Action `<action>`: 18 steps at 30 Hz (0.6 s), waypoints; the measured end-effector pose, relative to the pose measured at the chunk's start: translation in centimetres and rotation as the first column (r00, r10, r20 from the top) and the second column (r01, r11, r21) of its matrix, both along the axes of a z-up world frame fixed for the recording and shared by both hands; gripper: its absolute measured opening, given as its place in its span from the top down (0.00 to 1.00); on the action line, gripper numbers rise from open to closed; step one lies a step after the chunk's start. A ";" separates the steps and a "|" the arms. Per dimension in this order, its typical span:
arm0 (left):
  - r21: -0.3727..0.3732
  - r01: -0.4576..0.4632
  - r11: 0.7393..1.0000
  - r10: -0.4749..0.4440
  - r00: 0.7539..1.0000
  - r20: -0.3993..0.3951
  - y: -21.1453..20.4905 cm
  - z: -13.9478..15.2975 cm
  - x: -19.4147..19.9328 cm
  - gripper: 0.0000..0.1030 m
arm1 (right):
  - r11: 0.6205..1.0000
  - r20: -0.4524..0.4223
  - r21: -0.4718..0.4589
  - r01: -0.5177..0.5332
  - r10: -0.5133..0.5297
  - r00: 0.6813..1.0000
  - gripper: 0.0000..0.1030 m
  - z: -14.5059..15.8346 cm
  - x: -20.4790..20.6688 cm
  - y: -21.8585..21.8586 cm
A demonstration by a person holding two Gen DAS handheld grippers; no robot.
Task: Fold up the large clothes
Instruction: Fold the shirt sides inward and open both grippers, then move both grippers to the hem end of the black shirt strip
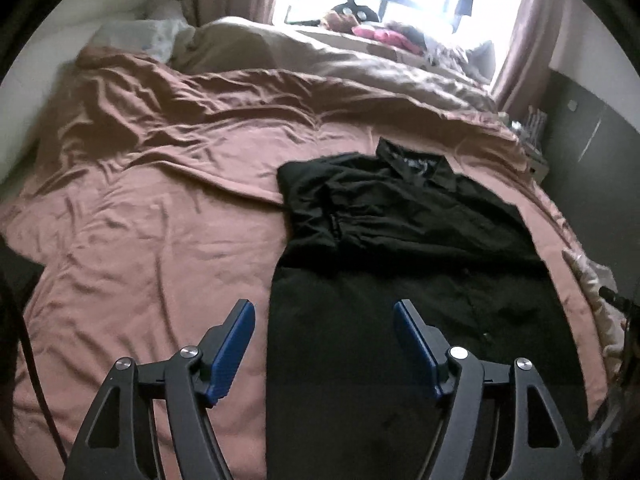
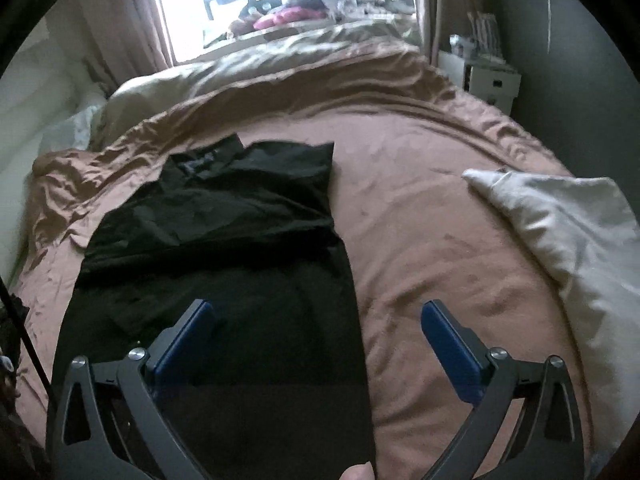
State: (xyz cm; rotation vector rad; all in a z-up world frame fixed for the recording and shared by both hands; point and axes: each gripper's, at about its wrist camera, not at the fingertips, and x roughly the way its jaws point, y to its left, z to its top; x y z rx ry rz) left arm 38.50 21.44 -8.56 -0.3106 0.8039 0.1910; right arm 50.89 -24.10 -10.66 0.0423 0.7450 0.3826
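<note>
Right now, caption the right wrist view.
Open right tongs above a partly folded black shirt on a pink duvet.

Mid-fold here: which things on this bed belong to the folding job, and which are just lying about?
Job: black shirt, left gripper, right gripper, both open and clear of the shirt.

Lying about: pink duvet, white pillow, clothes pile by the window.

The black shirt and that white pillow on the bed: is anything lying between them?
No. In the right wrist view only bare pinkish bedcover separates the black shirt from the white pillow; nothing else lies there.
</note>
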 end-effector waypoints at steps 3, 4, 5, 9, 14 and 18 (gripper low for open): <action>0.013 -0.020 1.000 0.020 0.999 0.026 -0.2 1.0 -2.3 0.29 | 1.000 0.040 0.007 -0.010 0.009 0.999 0.00 0.4 -2.5 -1.4; 0.002 -0.013 1.000 0.013 0.999 0.031 -0.2 1.1 -2.9 0.29 | 1.000 0.043 0.011 -0.015 0.015 0.999 0.00 0.2 -3.0 -1.7; -0.009 -0.008 1.000 0.008 0.999 0.033 -0.3 1.2 -3.6 0.29 | 1.000 0.046 0.012 -0.021 0.021 0.999 0.00 0.2 -3.7 -2.1; 0.033 -0.010 0.999 0.009 1.000 0.030 -1.1 1.5 -6.3 0.29 | 1.000 0.087 -0.008 -0.025 0.026 0.996 0.00 0.0 -6.3 -3.7; 0.039 0.009 0.999 -0.011 0.999 0.042 -2.1 1.3 -9.7 0.03 | 0.999 0.101 -0.013 -0.040 0.041 0.994 0.00 -1.1 -9.4 -5.6; 0.027 0.011 1.000 -0.012 0.998 0.064 -2.7 0.6 -12.6 0.00 | 0.998 0.114 -0.026 -0.052 0.054 0.992 0.00 -1.9 -11.7 -6.6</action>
